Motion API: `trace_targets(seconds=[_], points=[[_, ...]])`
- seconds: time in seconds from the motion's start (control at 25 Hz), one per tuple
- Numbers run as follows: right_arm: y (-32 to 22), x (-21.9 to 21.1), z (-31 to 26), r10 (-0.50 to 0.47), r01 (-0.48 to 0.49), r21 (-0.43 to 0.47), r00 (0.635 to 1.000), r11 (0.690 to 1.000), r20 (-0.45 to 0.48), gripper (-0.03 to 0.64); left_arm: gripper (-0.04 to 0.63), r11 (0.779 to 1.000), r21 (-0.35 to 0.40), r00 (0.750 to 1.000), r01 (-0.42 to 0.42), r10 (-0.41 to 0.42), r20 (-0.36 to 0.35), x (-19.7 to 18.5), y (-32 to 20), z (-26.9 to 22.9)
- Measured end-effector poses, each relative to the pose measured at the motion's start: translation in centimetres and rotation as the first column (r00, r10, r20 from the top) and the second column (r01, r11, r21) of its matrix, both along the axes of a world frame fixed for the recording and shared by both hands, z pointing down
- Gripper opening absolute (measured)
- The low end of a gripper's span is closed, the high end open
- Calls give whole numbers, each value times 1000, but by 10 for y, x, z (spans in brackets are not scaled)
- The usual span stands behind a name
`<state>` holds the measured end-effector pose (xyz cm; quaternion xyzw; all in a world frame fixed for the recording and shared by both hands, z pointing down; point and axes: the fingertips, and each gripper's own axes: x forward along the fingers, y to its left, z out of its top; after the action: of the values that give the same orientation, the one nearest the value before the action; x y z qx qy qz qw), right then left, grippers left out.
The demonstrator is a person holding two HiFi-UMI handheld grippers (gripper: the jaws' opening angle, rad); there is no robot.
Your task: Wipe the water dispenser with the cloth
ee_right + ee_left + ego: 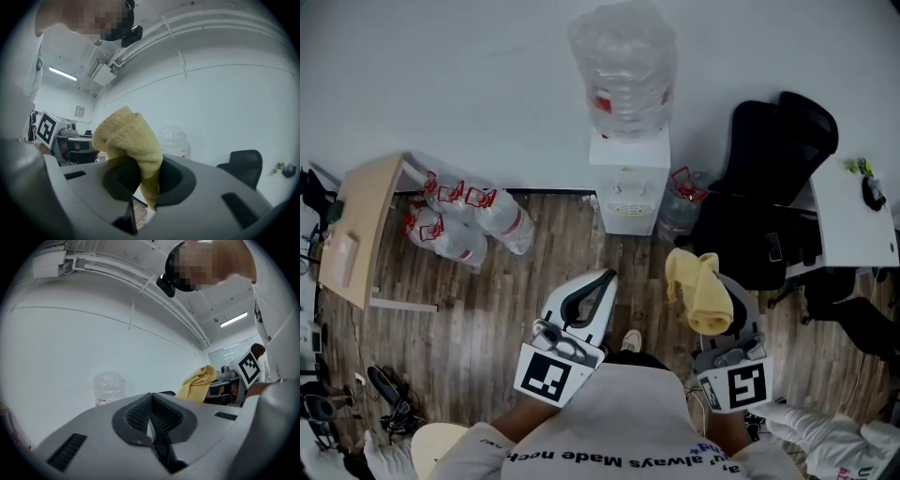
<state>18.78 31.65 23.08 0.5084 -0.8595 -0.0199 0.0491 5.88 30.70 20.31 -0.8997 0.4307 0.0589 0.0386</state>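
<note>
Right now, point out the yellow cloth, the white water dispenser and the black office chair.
yellow cloth (700, 286), head view, folded middle.
white water dispenser (628, 183), head view, front panel.
black office chair (772, 148), head view, backrest.

black office chair (769, 178), clear jugs (473, 225) with red handles lying on wood floor (487, 319), beige desk (361, 220) at left

Dispenser (628, 183) btwn bottles (467, 223) & chair (769, 183)

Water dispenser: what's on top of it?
A large clear water bottle with a red label stands on the white water dispenser. The bottle's bulk hides its neck and the socket it sits in, so the seating can't be checked.
</note>
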Motion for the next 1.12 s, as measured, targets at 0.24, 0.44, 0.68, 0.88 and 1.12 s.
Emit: trace_targets(seconds=[0.24,0.44,0.68,0.88,1.12], points=[[-22,11,8,-2,2,-16,1000,1000,11,63,18,1000,-10,1000,-7,7,-9,13,-21,6],[-44,12,10,3,-3,-15,1000,1000,13,62,19,1000,0,1000,-11,11,-9,15,-42,5],[-81,-1,9,7,-7,-10,1000,1000,8,63,19,1000,8,1000,-21,21,-3,3,-79,5],[-121,-16,8,11,-11,-13,1000,1000,-3,61,18,1000,7,1000,-16,16,-9,-13,-120,4],[-168,-45,4,11,-11,-6,1000,1000,-16,61,19,1000,-5,1000,-11,11,-13,-43,-167,2]])
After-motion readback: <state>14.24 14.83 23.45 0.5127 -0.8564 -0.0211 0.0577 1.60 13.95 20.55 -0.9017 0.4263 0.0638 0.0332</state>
